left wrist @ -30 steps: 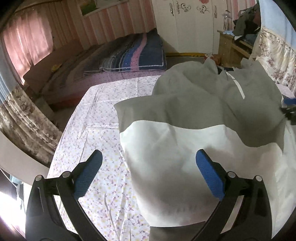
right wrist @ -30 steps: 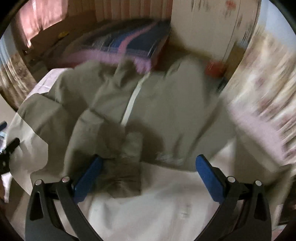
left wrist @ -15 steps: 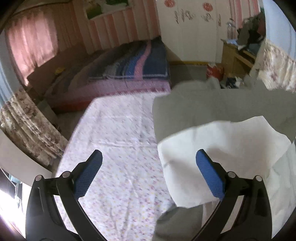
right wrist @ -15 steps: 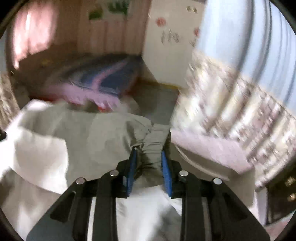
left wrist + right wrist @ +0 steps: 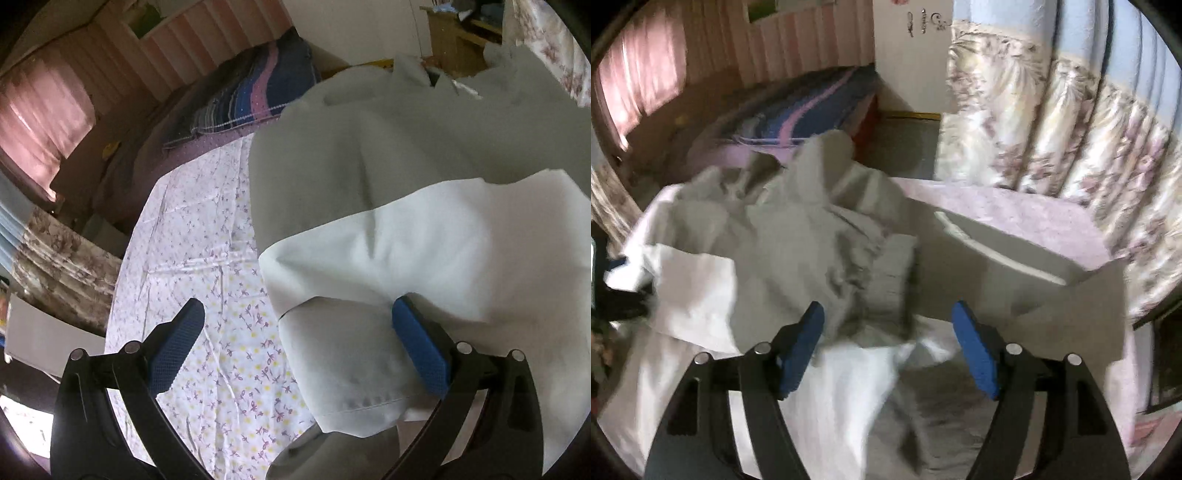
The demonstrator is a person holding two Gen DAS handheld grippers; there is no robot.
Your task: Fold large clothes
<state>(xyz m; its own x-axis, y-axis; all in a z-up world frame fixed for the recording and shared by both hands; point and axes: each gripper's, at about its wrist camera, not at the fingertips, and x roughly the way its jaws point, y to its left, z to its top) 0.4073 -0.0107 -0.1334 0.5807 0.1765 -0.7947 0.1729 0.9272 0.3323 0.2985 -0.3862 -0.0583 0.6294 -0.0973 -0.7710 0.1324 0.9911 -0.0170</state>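
A large grey and white garment (image 5: 388, 184) lies rumpled on the floral sheet (image 5: 207, 258) of the bed. In the left wrist view my left gripper (image 5: 295, 328) is open, its blue pads spread wide over the garment's folded near corner (image 5: 343, 369), not touching it. In the right wrist view the garment (image 5: 798, 236) is bunched in a heap with a ribbed cuff (image 5: 894, 266) in the middle. My right gripper (image 5: 886, 332) is open just above the heap, holding nothing.
A second bed with a striped blue and pink blanket (image 5: 251, 92) stands beyond. Floral curtains (image 5: 1052, 140) hang at the right. A wooden cabinet (image 5: 454, 33) is at the far right. My left gripper shows dark at the left edge of the right wrist view (image 5: 613, 288).
My right gripper was shut on the garment's ribbed cuff half a second ago and has let go; it is now open. The left gripper moved nearer the garment's near corner and stays open.
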